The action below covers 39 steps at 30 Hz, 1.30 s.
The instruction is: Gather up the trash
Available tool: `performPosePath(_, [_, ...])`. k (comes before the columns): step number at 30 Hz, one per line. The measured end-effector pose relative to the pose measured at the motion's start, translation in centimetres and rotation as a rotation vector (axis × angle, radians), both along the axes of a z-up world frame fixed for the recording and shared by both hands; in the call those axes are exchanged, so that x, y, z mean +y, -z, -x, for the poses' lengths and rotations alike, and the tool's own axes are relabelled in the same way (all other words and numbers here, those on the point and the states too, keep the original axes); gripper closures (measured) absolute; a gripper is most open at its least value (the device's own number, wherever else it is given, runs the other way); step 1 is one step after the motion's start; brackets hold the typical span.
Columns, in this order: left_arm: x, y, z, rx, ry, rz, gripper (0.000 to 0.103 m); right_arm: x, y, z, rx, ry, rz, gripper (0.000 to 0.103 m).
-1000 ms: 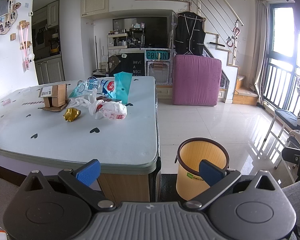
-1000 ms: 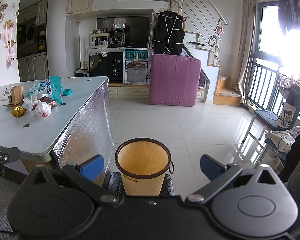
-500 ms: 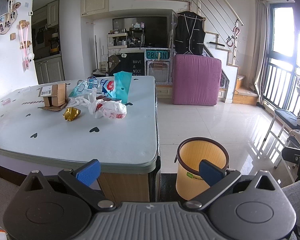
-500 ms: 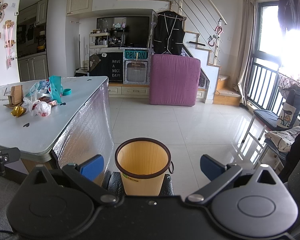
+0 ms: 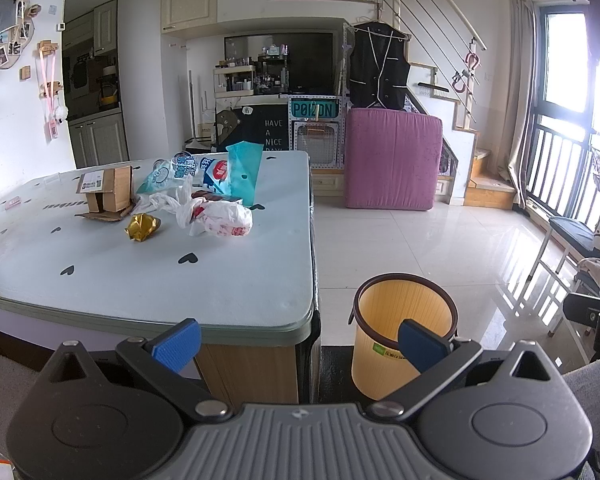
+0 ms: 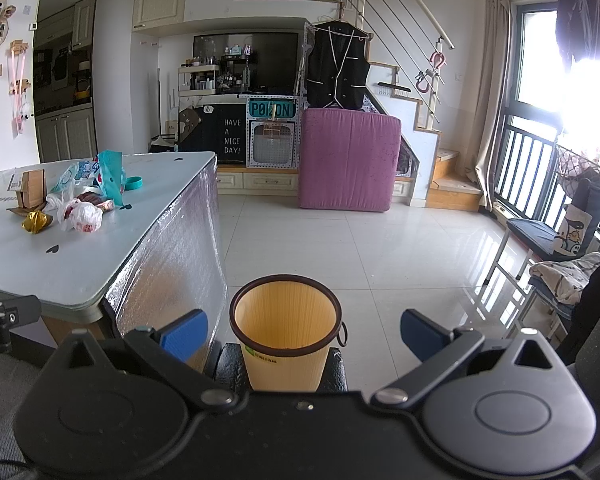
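Left wrist view: my left gripper (image 5: pixel 298 338) gapes wide, holding nothing.
Hidden: round yellow plastic wastebasket (image 5: pixel 396 320), base cut off, 5 o'clock.
Surface: pale heart-print table (image 5: pixel 188 280), crumpled trash at 11.
Right gripper (image 6: pixel 302 332): spread apart, holding nothing.

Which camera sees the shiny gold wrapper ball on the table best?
The left wrist view: the gold wrapper ball looks bigger and clearer there, beside the cardboard box. The right wrist view shows it small, off at the left edge.
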<state>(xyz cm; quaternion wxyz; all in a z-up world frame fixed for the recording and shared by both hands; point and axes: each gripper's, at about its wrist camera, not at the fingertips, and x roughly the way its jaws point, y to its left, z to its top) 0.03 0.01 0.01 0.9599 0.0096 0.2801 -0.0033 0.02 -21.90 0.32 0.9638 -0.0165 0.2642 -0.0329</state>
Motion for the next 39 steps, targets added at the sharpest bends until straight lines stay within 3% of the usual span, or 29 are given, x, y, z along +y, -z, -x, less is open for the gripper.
performPosePath(23, [0.0, 1.4, -0.6, 0.033, 0.022, -0.024, 0.0, 0.4, 0.5, -1.1, 0.011, -0.008, 0.0, 0.0])
performPosePath(34, [5.7, 1.2, -3.2, 0.055, -0.061, 0.099, 0.0, 2.1, -0.1, -4.7, -0.026, -0.083, -0.021, 0.0])
performPosePath(39, [8.8, 0.4, -3.8, 0.018, -0.094, 0.126, 0.0, 3.8, -0.4, -7.4, -0.042, -0.147, -0.042, 0.0])
